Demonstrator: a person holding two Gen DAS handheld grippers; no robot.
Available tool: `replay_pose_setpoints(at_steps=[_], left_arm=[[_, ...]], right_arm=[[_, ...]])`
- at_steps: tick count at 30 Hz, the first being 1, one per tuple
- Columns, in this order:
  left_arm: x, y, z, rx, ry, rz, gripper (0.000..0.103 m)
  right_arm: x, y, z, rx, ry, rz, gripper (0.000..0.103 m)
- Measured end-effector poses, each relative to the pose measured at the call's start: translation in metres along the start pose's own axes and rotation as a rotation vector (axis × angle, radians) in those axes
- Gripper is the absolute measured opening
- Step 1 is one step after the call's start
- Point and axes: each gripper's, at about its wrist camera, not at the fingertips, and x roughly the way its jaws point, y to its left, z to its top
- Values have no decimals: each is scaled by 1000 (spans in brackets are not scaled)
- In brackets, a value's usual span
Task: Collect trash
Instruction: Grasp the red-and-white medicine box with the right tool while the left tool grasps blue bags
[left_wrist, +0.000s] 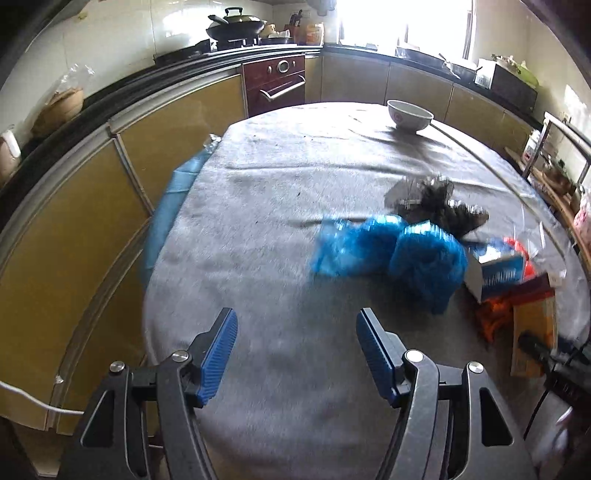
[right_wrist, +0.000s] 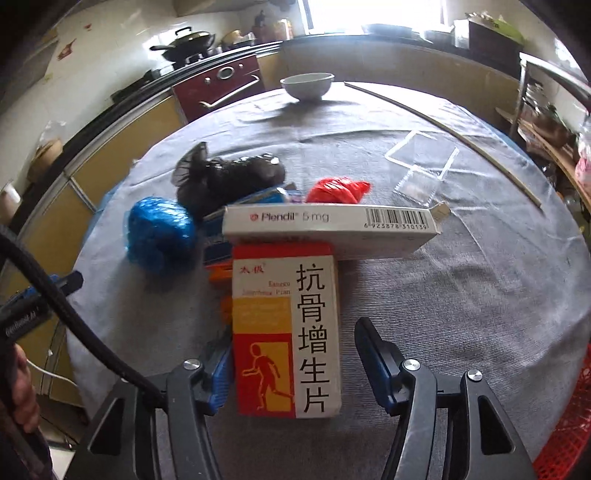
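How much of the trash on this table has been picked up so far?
Nothing looks collected yet. The left gripper is empty; the right gripper stands open around the red and white medicine box, not gripping it. Left: the Plendil box, blue bag, black bag, red bag, clear tray.

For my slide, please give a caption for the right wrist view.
Open right tongs straddle a red-and-white medicine box on the grey-clothed table.

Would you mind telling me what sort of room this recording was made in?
Most likely a home kitchen: a lidded wok sits on a stove on the dark counter, a red built-in oven sits below, and yellow cabinets curve round a cloth-covered table.
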Motion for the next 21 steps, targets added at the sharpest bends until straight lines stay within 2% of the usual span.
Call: replay_pose_setpoints(at_steps=[1, 2, 5, 8, 14, 17, 18, 19, 21], left_arm=[[2, -1, 5, -9, 4, -10, 68], [5, -1, 10, -22, 14, -27, 68], [13, -8, 31, -98, 62, -125, 71], [22, -22, 46, -166, 87, -192, 72], [58, -57, 55, -215, 191, -204, 72], [66, -63, 53, -257, 196, -239, 71], [68, -64, 53, -264, 197, -251, 69], [68, -66, 53, -264, 193, -265, 61], [69, -70, 55, -246, 182, -267, 58]], right_arm=[[1, -2, 0, 5, 3, 13, 53], [2, -5, -1, 10, 7, 34, 50], [0, -10, -4, 11, 0, 51, 50], [-4, -16, -6, 27, -7, 91, 50], [-24, -25, -13, 12, -44, 142, 50], [-33, -33, -19, 17, -50, 182, 50], [-37, -37, -22, 20, -54, 190, 50], [-39, -40, -24, 21, -56, 193, 50], [-41, -45, -28, 25, -55, 200, 50]])
